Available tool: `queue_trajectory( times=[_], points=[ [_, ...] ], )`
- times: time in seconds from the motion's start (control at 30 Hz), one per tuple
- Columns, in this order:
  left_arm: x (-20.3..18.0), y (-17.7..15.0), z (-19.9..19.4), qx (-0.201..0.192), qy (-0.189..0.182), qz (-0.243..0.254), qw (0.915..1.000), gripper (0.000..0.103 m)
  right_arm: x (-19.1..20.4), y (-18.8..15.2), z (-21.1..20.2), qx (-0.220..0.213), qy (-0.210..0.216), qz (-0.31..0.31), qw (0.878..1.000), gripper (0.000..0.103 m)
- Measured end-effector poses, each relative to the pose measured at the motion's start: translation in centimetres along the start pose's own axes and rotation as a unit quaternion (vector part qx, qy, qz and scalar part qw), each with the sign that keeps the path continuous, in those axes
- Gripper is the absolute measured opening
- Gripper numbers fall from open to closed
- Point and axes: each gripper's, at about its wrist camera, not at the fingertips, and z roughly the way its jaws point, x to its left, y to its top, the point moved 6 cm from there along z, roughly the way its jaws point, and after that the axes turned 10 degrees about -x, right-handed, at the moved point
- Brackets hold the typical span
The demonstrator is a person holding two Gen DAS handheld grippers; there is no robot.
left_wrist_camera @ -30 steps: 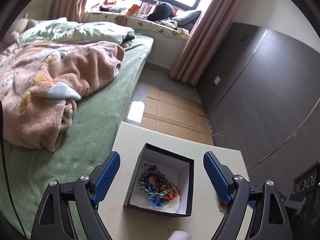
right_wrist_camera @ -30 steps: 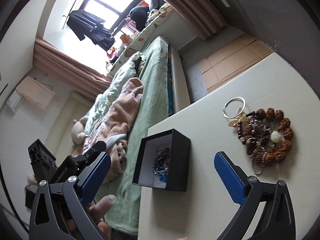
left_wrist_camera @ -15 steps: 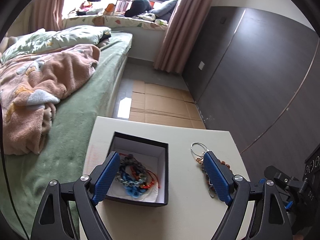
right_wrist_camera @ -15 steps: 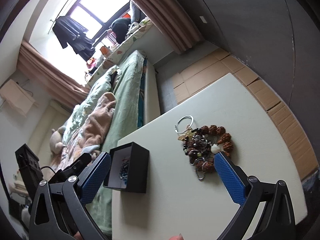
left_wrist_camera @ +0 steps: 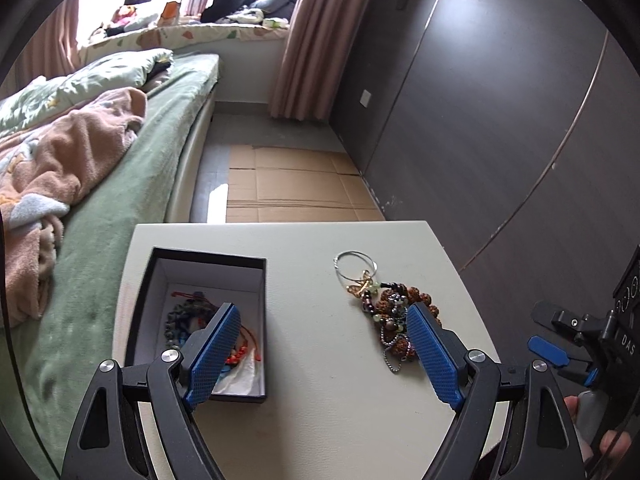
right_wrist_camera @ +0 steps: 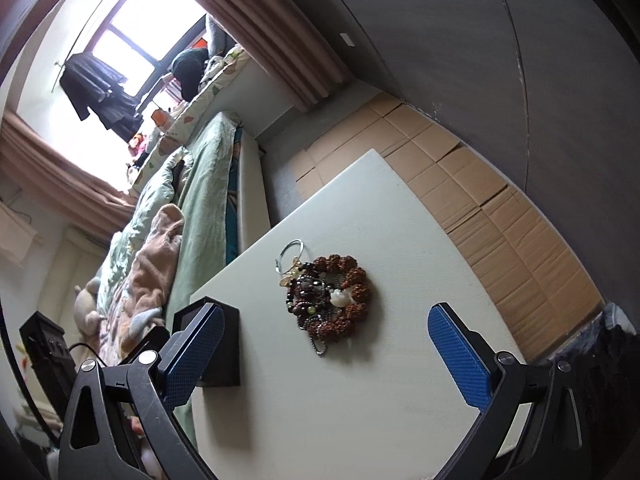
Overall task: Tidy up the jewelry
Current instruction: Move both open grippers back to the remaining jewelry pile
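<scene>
A black box point(left_wrist_camera: 208, 258) with a white inside stands at the left of a white table point(left_wrist_camera: 316, 400) and holds several bead bracelets point(left_wrist_camera: 188, 320). A pile of jewelry point(left_wrist_camera: 394, 316) lies to its right: brown bead bracelets, a chain and a silver ring bangle point(left_wrist_camera: 354, 266). My left gripper point(left_wrist_camera: 324, 354) is open and empty above the table, between box and pile. My right gripper point(right_wrist_camera: 326, 356) is open and empty, just short of the pile point(right_wrist_camera: 330, 300). The box point(right_wrist_camera: 224, 344) sits partly behind its left finger.
A bed with a green sheet point(left_wrist_camera: 116, 240) and a pink blanket point(left_wrist_camera: 60, 160) runs along the table's left edge. Cardboard point(left_wrist_camera: 296, 184) covers the floor beyond the table. A dark wardrobe wall point(left_wrist_camera: 500, 100) stands to the right. The right gripper's body point(left_wrist_camera: 576, 344) shows at the right edge.
Both grippers have swung to the right. The jewelry pile has come into the left view and nearer the centre of the right view. Both stay open.
</scene>
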Motion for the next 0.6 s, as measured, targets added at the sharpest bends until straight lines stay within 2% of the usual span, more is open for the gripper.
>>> queue_trajectory(
  times=[0.27, 0.4, 0.5, 0.6],
  points=[
    [-2.1, -1.4, 2.8, 0.044, -0.032, -0.006, 0.9985, 0.061, -2.1, 0.5, 0.2, 0.007, -0.01, 0.037, 0.999, 0.101],
    [-3.5, -2.1, 4.2, 0.062, -0.046, -0.001, 0.997, 0.055, -3.0, 0.0, 1.2, 0.029, -0.004, 0.073, 0.997, 0.083],
    [-4.1, -2.5, 5.3, 0.078, -0.049, -0.004, 0.9957, 0.047, -3.4, -0.2, 1.8, 0.039, 0.007, 0.097, 0.995, 0.08],
    [-4.3, -2.7, 6.5, 0.09, -0.052, -0.015, 0.9945, 0.047, -3.3, -0.1, 2.2, 0.04, 0.006, 0.1, 0.994, 0.079]
  ],
)
